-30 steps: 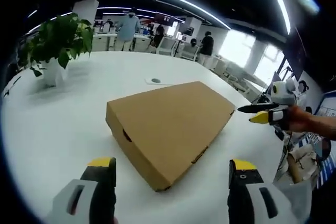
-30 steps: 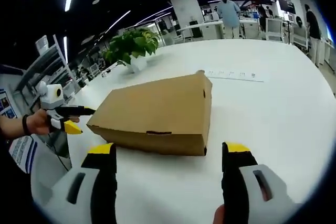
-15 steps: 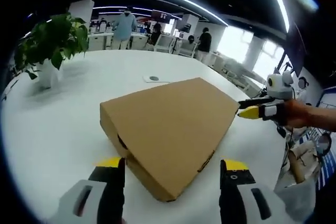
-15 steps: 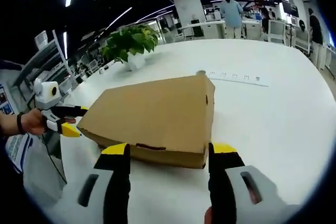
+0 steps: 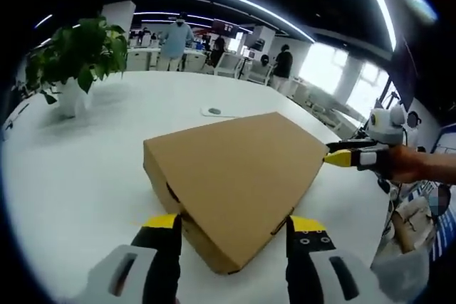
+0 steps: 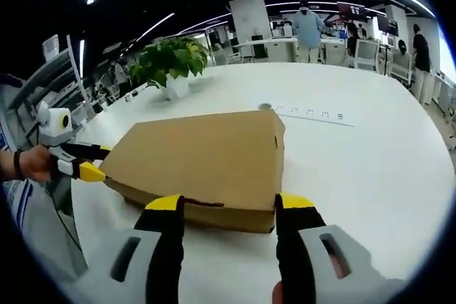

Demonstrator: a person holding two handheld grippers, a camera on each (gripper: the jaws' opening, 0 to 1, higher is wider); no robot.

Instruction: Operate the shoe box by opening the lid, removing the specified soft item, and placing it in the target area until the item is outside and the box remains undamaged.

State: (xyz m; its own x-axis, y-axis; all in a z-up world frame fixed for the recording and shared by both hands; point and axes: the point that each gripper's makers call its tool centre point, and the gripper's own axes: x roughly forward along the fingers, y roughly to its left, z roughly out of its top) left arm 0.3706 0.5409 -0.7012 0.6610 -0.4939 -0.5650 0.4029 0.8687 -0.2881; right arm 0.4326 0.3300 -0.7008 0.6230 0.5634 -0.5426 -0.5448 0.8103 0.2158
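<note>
A shut brown cardboard shoe box (image 5: pixel 239 169) lies flat on the white table (image 5: pixel 78 169). In the left gripper view, my left gripper (image 5: pixel 235 224) stands open low over the box's near corner, one yellow-tipped jaw on each side of it. My right gripper (image 5: pixel 340 153), held by a hand (image 5: pixel 410 165), points at the box's far right corner. In the right gripper view the box (image 6: pixel 203 158) fills the middle, and my right gripper (image 6: pixel 230 203) is open, straddling its near end wall. My left gripper (image 6: pixel 94 161) sits at the box's left corner.
A potted green plant (image 5: pixel 75 51) stands at the table's back left, and the same plant (image 6: pixel 171 62) shows behind the box. A small round object (image 5: pixel 212 111) and a paper strip (image 6: pixel 310 113) lie beyond the box. People stand at desks (image 6: pixel 308 23) far behind.
Both grippers have come in closer to the box's ends, and each pair of jaws has narrowed while staying open. The box has not visibly moved and its lid is still down.
</note>
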